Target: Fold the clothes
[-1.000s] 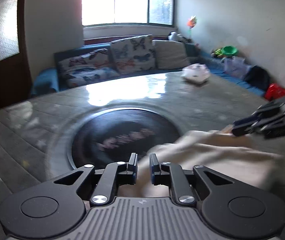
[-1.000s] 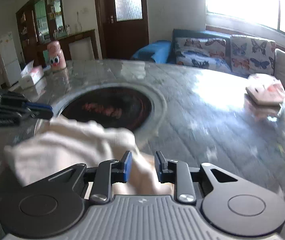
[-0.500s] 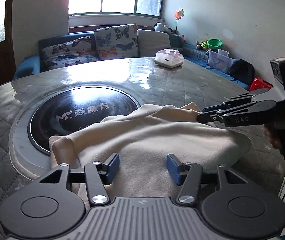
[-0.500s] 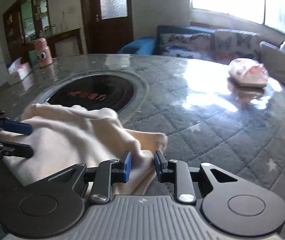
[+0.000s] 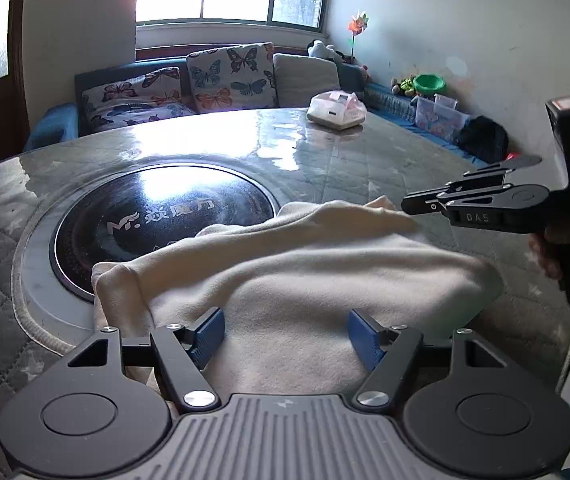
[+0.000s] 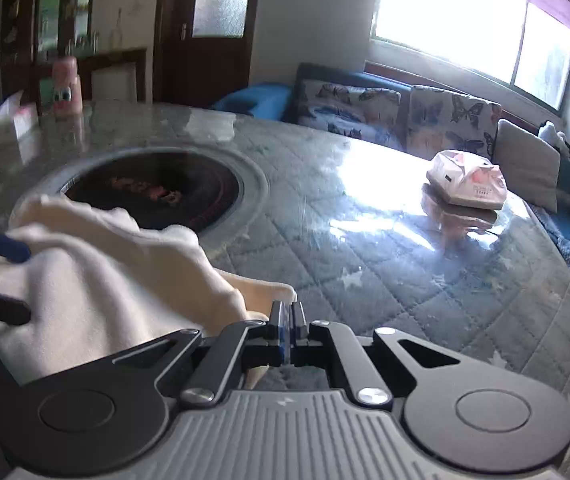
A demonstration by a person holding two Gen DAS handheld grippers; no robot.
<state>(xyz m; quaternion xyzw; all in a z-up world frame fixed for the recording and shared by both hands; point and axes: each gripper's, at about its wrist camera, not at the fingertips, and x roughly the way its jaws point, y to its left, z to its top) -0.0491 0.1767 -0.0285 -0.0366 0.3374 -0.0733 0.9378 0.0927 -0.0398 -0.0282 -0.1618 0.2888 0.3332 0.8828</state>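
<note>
Left wrist view: the cloth lies bunched on the table, under the left gripper's wide-apart fingers. The right gripper, marked "DAS", is pinched closed at the cloth's edge.

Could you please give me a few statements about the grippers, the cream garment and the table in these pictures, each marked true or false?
1. The left gripper is open above the cream fleece garment. True.
2. The right gripper is wide open. False: its jaws are shut, with an edge of the garment beside them; whether they pinch it is unclear.
3. The garment partly overlaps the round black glass hotplate. True.
4. The pink tissue pack sits on the garment. False: it lies apart, far across the quilted grey table.
</note>
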